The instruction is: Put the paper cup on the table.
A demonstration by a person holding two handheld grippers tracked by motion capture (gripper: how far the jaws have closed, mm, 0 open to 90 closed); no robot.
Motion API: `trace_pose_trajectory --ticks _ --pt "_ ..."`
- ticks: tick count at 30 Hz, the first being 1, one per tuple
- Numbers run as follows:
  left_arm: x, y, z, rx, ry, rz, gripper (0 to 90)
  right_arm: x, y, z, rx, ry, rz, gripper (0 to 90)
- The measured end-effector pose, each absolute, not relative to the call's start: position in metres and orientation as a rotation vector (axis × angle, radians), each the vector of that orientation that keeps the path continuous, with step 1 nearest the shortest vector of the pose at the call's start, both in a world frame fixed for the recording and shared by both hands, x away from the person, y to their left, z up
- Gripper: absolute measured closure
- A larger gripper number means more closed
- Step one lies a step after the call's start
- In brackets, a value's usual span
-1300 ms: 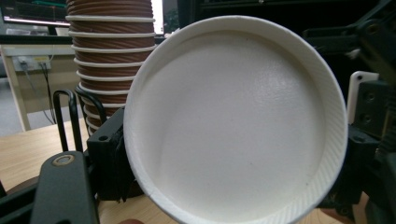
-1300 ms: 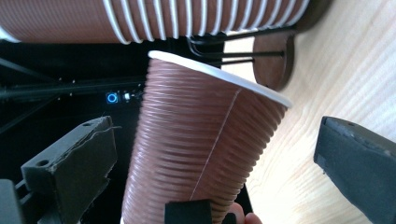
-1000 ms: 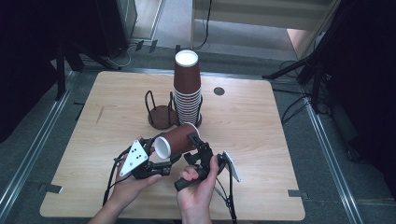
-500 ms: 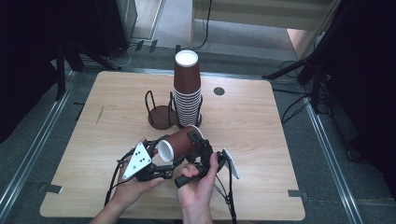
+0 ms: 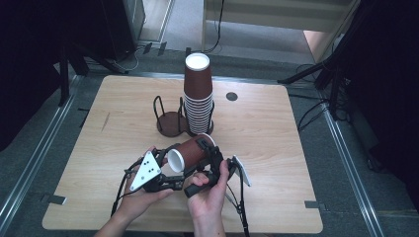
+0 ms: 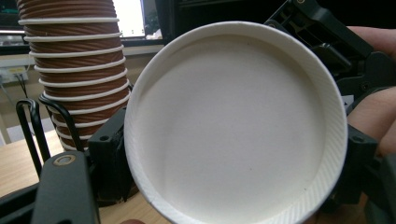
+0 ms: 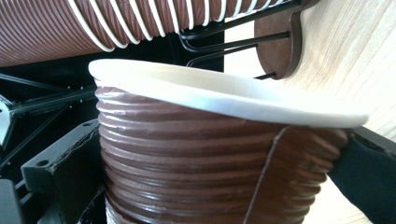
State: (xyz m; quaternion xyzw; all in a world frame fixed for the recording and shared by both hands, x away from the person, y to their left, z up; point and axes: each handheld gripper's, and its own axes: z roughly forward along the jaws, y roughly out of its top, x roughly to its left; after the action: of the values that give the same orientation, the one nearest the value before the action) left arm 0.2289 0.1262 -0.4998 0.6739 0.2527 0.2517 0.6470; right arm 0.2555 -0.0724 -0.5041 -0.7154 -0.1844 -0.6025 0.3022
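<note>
A brown ribbed paper cup lies on its side above the table's front, its white mouth turned left. My right gripper is shut on the cup's body; in the right gripper view its black jaws flank the cup on both sides. The left gripper sits just below and left of the cup's mouth, jaws shut. In the left gripper view the cup's white inside faces the camera, with one of my own fingers at the lower left. Whether the left gripper touches the cup is hidden.
A tall stack of brown cups stands in a black wire holder behind the grippers. An empty wire holder with a brown base stands to the stack's left. The wooden table has bare surface at left and right.
The right gripper and the cup have shifted only slightly. The left gripper has kept still.
</note>
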Motion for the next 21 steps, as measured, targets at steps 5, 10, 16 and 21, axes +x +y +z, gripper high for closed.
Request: trace_pose_trajectory --ticks 5,10,16,21 --pt "0.2262 0.1269 -0.4980 1.540 0.590 0.571 20.8 0.2559 -0.0723 -0.5051 -1.857 -0.467 -1.601 6.2" --pt "0.2252 0.1294 -0.4964 1.512 0.582 0.560 19.1 0.2560 -0.0718 -0.5056 -1.840 -0.454 -1.618 10.4" --pt "0.2234 0.1312 -0.4943 1.495 0.583 0.570 14.1 0.2573 -0.0727 -0.5068 -1.815 -0.436 -1.649 10.9" --pt "0.2210 0.1316 -0.4924 1.488 0.583 0.580 13.5 0.2561 -0.0746 -0.5040 -1.838 -0.436 -1.667 10.8"
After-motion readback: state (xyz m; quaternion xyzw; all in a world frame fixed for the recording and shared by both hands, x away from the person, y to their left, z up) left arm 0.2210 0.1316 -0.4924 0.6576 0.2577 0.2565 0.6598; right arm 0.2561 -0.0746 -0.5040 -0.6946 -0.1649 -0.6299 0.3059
